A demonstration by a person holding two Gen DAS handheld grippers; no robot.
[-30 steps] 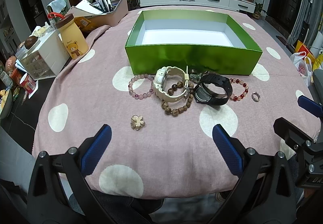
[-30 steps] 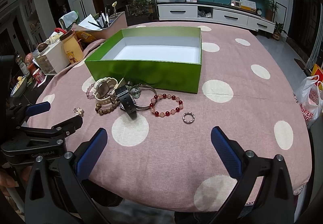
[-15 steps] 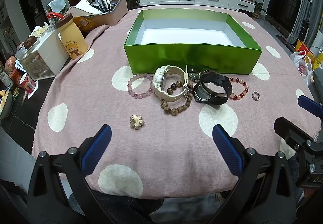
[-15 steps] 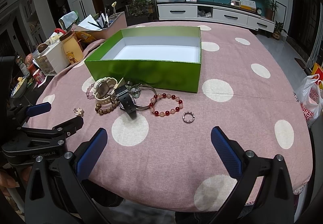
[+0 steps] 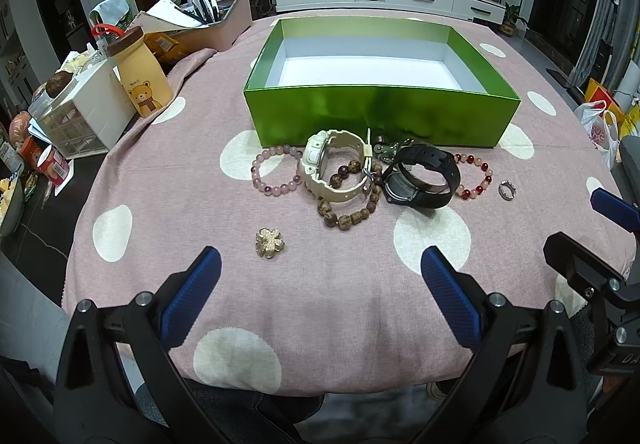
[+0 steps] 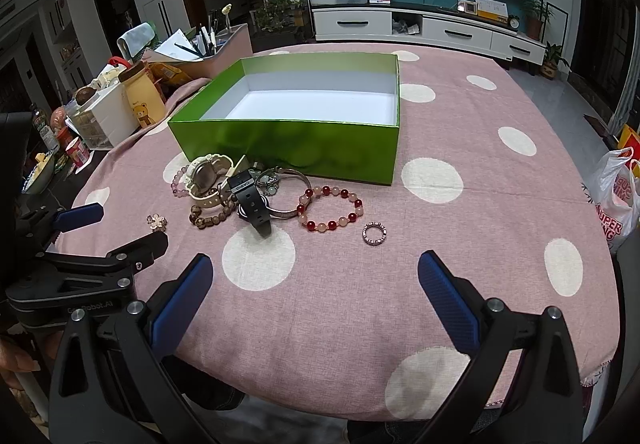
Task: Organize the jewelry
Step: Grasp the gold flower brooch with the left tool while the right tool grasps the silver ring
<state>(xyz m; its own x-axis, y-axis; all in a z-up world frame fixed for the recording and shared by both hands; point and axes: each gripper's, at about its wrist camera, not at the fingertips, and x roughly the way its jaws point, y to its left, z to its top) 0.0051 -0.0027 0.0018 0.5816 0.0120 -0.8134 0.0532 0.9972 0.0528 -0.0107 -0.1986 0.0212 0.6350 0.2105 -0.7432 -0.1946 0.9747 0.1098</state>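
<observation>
Progress: nil. Shiny green cardboard box (image 5: 380, 116) stands empty on the pink polka-dot bench (image 5: 160, 172). Cream plastic watch (image 5: 332, 164), black strap watch (image 5: 420, 180), red-and-pink bead bracelet (image 6: 330, 208), small silver ring (image 6: 374, 234) and gold flower brooch (image 5: 270, 241) all remain outside it. Left gripper (image 5: 320, 284) and right gripper (image 6: 316, 286) hover spread wide, holding nothing.

right gripper (image 6: 314, 294) wide open above tablecloth (image 6: 460, 148); ring (image 6: 374, 234) beside red bead bracelet (image 6: 330, 209); green box (image 6: 296, 112) behind.

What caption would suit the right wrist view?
Open right claw faces watches, bead bracelets and a ring lying before an empty green box.
</observation>
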